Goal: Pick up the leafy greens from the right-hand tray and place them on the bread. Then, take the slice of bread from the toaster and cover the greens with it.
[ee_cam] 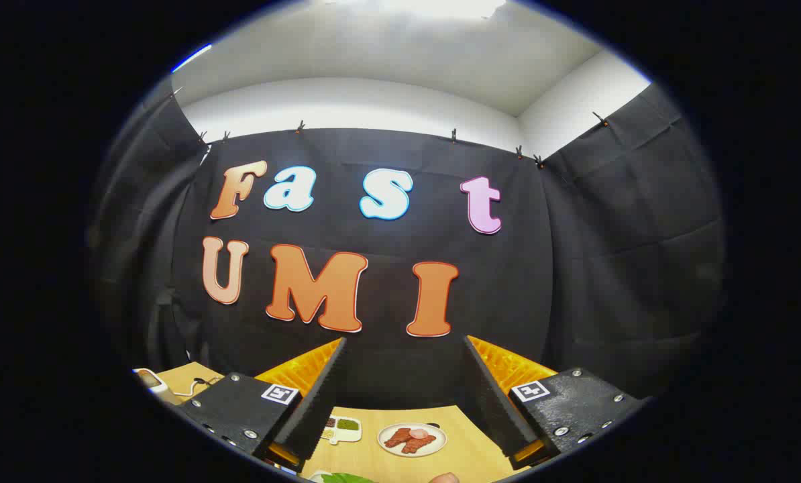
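Claw (400, 396) fingers gape wide, empty, above the bench (467, 456). Leafy greens (343, 478) lie nearer than the plate (412, 439); likely limp, light, easily torn, so pinch a bunched fold.

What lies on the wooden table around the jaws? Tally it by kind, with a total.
Round white plate of reddish meat slices: 1
Small white divided tray: 1
Green leafy piece: 1
White corded device: 1
Total: 4
Gripper: jaws open, holding nothing.
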`<state>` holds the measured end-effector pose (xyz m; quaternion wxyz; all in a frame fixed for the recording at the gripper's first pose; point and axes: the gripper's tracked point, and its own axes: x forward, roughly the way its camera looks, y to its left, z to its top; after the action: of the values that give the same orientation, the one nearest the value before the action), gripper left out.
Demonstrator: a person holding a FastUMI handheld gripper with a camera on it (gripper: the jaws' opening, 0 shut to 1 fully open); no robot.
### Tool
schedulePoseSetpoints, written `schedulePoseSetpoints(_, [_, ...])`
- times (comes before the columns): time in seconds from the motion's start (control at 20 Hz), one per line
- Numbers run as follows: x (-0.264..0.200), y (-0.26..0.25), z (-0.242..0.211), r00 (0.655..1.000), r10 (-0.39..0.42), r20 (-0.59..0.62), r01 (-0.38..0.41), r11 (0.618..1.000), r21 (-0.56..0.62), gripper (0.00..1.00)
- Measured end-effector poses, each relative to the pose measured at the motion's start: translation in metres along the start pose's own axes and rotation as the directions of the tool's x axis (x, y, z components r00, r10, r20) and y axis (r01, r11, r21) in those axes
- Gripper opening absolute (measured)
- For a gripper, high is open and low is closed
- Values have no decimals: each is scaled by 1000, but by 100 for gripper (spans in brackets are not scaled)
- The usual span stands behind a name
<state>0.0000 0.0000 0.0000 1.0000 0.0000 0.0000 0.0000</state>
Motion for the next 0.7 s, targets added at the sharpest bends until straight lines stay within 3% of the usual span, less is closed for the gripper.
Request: schedulePoseSetpoints(0.7, [-14, 13, 4, 1000, -19, -10, 19, 1000, -5, 100])
